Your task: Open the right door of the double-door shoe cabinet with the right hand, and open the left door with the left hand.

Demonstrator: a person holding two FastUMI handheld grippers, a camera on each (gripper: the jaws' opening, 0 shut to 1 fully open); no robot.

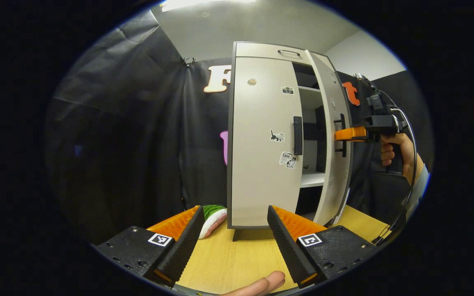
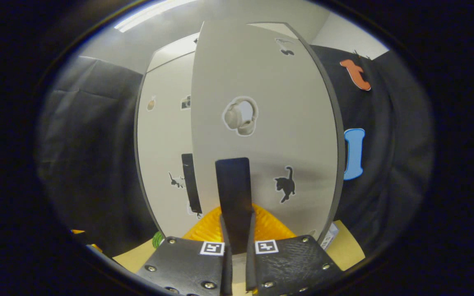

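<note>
Black cloth lines the booth behind a pale wooden table (image 1: 241,255), and on that table stands the shoe cabinet (image 1: 278,135), upright and tall.

From the left gripper view I see my left gripper (image 1: 233,242) low over the tabletop with its fingers spread wide apart, nothing between them. The cabinet sits ahead of it and well apart; its left door (image 1: 259,144) lies flat and closed, with the left door handle (image 1: 298,135) running upright near its inner edge, above and slightly right of my open fingers. A green and pink soft item (image 1: 213,218) lies on the table just beside the cabinet's lower left corner.

The right door (image 1: 331,139) stands swung partway out, showing shelves (image 1: 312,179) inside. Farther off I see my right gripper (image 1: 350,133) held by a hand (image 1: 397,154) at the right door handle (image 1: 342,135).

In the right gripper view the right gripper (image 2: 237,230) has its fingers closed in against both sides of the right door handle (image 2: 233,197), which rises straight up between them. The right door (image 2: 261,123) faces the camera at close range, with the left door (image 2: 165,156) behind it to the left.
</note>
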